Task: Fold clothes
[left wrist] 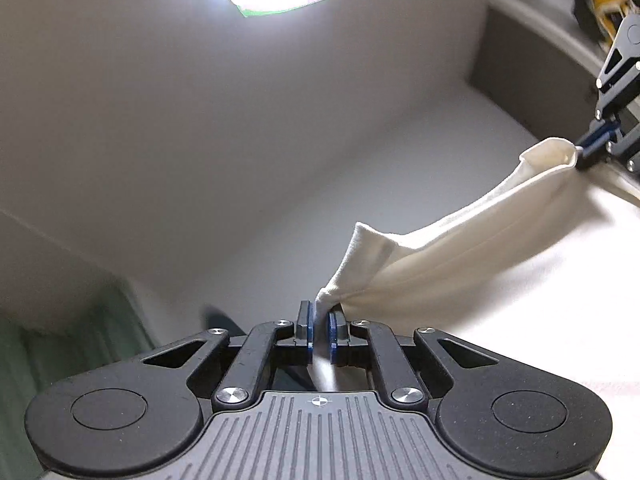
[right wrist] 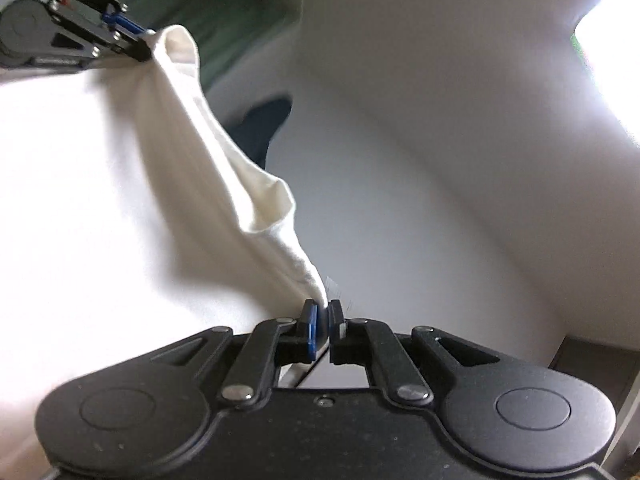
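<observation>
One white garment [left wrist: 460,248] (held aloft), two grippers, left gripper [left wrist: 321,316] and right gripper [right wrist: 323,314] each pinching an edge

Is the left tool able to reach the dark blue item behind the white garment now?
Probably not: the left tool is shut on the white garment, as is the right tool. It must release first.

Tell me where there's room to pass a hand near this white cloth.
Open air lies beside the stretched top edge of the white cloth, toward the pale wall. It is crowded at both ends, where the left gripper and the right gripper pinch the cloth's corners. What lies under the cloth is hidden.
</observation>
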`<control>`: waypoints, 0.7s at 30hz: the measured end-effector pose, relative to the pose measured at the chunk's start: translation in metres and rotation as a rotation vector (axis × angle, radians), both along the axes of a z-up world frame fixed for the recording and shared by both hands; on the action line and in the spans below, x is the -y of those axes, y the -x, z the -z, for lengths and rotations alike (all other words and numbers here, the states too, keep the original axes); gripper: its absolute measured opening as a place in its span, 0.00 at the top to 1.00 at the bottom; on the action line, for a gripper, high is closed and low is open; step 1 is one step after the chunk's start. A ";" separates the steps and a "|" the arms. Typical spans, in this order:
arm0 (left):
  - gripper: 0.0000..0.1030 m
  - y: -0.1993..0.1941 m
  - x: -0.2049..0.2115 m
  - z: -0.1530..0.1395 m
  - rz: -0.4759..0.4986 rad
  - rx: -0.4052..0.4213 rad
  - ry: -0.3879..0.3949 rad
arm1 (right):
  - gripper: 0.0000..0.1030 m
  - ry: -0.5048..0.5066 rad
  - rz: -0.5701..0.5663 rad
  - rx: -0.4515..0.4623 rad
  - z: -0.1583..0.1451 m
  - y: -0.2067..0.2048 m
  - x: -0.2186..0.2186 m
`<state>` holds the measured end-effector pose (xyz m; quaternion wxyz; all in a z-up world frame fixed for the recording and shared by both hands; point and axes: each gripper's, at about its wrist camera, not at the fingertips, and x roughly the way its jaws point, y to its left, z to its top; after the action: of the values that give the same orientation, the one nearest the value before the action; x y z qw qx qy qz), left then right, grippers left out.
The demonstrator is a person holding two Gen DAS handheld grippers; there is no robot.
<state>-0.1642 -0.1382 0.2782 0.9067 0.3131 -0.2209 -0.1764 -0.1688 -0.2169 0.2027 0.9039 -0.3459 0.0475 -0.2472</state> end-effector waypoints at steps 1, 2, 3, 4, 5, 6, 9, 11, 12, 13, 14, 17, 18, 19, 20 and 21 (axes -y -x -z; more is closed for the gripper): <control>0.93 -0.018 0.012 0.005 -0.008 -0.032 -0.014 | 0.96 -0.012 0.016 0.003 -0.001 -0.016 0.014; 0.93 -0.034 0.023 0.008 -0.015 -0.058 -0.024 | 0.96 -0.023 0.033 0.007 -0.002 -0.033 0.027; 0.93 -0.045 0.032 0.003 -0.021 -0.059 -0.022 | 0.96 -0.017 0.055 0.033 -0.011 -0.045 0.038; 0.93 -0.051 0.037 -0.007 -0.030 -0.042 -0.015 | 0.96 -0.010 0.073 0.077 -0.023 -0.052 0.046; 0.93 -0.057 0.042 -0.017 -0.040 -0.024 -0.008 | 0.96 -0.005 0.082 0.122 -0.036 -0.055 0.050; 0.93 -0.061 0.044 -0.026 -0.047 -0.003 0.002 | 0.96 0.004 0.089 0.175 -0.052 -0.054 0.052; 0.93 -0.057 0.029 -0.055 -0.043 0.082 0.066 | 0.95 0.056 0.084 0.325 -0.094 -0.037 0.044; 0.93 -0.046 0.028 -0.059 -0.030 0.130 0.079 | 0.95 0.120 0.068 0.350 -0.098 -0.021 0.029; 0.93 -0.039 0.023 -0.055 -0.022 0.151 0.073 | 0.95 0.153 0.063 0.347 -0.096 -0.013 0.022; 0.93 -0.032 0.019 -0.045 -0.011 0.164 0.046 | 0.95 0.182 0.054 0.320 -0.085 -0.006 0.016; 0.93 -0.025 0.014 -0.034 -0.001 0.177 0.020 | 0.95 0.211 0.046 0.294 -0.074 0.002 0.011; 0.93 -0.007 0.002 0.022 0.024 0.186 -0.124 | 0.95 0.196 -0.016 0.126 -0.015 0.029 0.004; 0.93 0.000 -0.004 0.049 0.044 0.173 -0.193 | 0.95 0.164 -0.046 0.061 0.006 0.037 0.003; 0.93 0.006 -0.009 0.076 0.064 0.151 -0.256 | 0.95 0.127 -0.077 -0.015 0.032 0.045 0.001; 0.93 0.014 -0.016 0.107 0.089 0.113 -0.321 | 0.95 0.090 -0.108 -0.092 0.059 0.053 0.000; 0.93 0.021 -0.021 0.135 0.117 0.075 -0.378 | 0.96 0.047 -0.157 -0.179 0.085 0.060 -0.003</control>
<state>-0.1855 -0.1167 0.1428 0.8110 0.4709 -0.2353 -0.2552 -0.2292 -0.2140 0.1175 0.9042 -0.3904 0.0949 -0.1449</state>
